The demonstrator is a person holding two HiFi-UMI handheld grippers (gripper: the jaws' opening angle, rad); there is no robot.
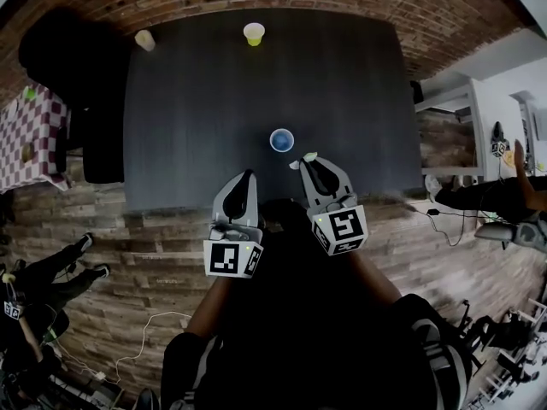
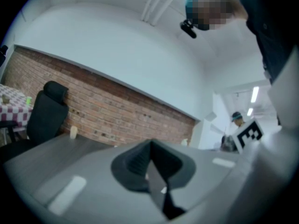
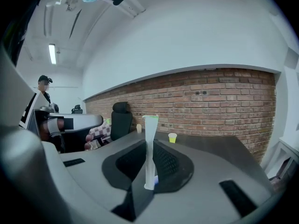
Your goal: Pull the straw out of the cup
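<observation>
The blue cup (image 1: 281,140) stands on the dark table (image 1: 197,118), just beyond both grippers, with no straw in it. My right gripper (image 1: 305,163) is shut on the white straw (image 1: 308,156), held a little to the right of the cup and nearer to me. In the right gripper view the straw (image 3: 150,148) stands upright between the closed pads of the right gripper (image 3: 148,158), its green-edged top clear above them. My left gripper (image 1: 249,178) hovers at the table's near edge, left of the cup. Its jaws (image 2: 150,162) are shut with nothing between them.
A yellow cup (image 1: 254,33) and a cream cup (image 1: 145,39) stand at the table's far edge, by the brick wall. A black chair (image 1: 64,54) is at the far left corner, next to a checkered table (image 1: 30,139). White shelving (image 1: 461,135) stands to the right.
</observation>
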